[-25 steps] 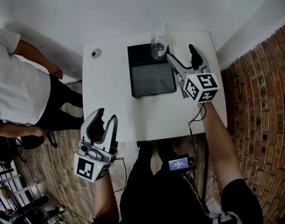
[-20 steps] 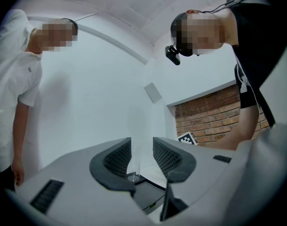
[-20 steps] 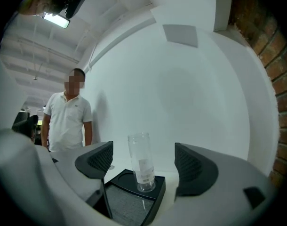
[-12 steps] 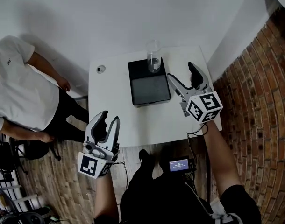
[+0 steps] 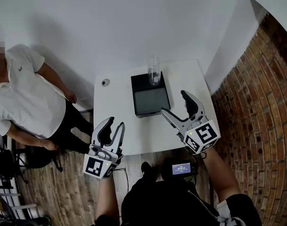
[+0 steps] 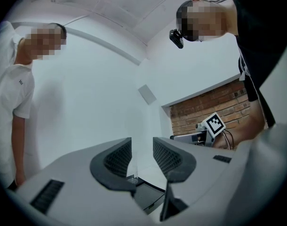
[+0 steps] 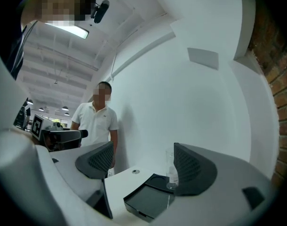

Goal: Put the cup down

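Head view: clear cup (image 5: 154,70) upright on far edge of black tray (image 5: 150,102), white table (image 5: 187,76); neither gripper holds it. Probably light, stiff, slick, breakable; take mid-wall. Right gripper (image 5: 174,102) wide open, empty, beside tray. Left gripper (image 5: 115,124) slightly parted, empty, well apart. Bystander (image 5: 21,102) left; nothing blocks cup.

Centre: table (image 5: 190,86), set against the far wall. On the table, toward the back: flat tray (image 5: 151,101); on the tray's far end, upright: cup (image 5: 154,71). Near the table's far left corner, apart from the tray: small round disc (image 5: 105,82). Above the table's near right part, just before the tray: right gripper (image 5: 175,103). Off the near left corner, over the floor: left gripper (image 5: 114,125). Left of the table: standing person (image 5: 26,98). Right: brick wall (image 5: 256,102).
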